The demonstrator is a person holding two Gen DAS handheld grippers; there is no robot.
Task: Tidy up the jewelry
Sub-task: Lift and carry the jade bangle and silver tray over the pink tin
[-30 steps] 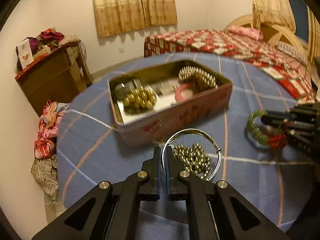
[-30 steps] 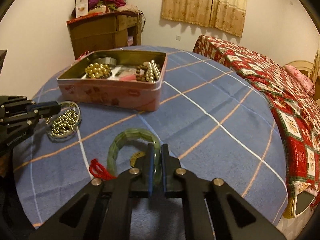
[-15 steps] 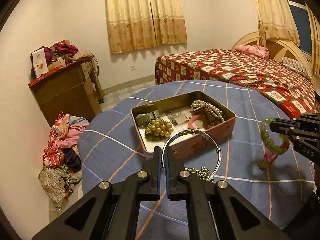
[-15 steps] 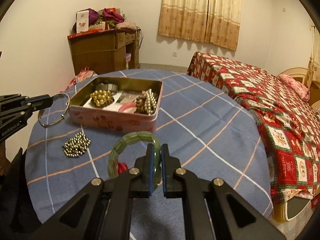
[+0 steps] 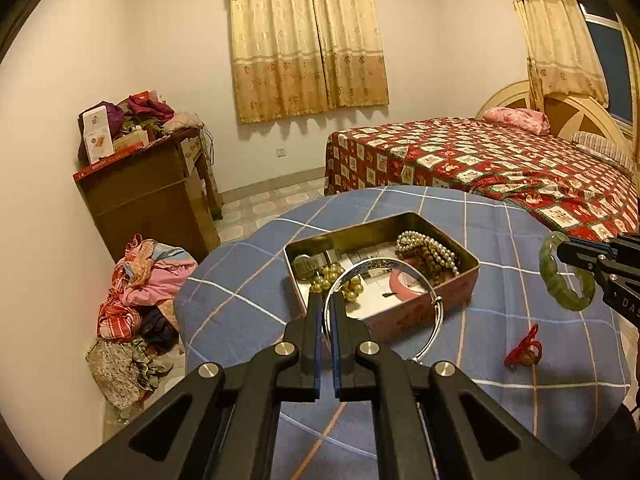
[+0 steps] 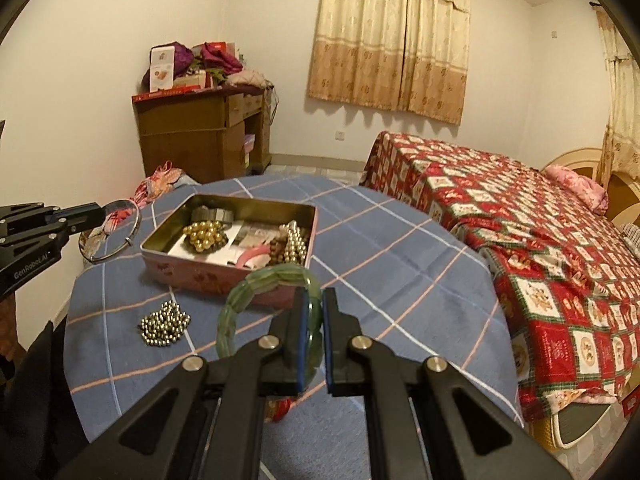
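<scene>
The left gripper is pinching a thin silver bangle by its rim, up in the air over the blue table. The ring is leaning toward the pink tin box. The right gripper is squeezing a green bead bracelet, standing on edge. A pile of gold beads is lying on the table beside the box.

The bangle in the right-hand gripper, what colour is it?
The bangle is pale translucent green, jade-like, seen best in the right wrist view.
</scene>
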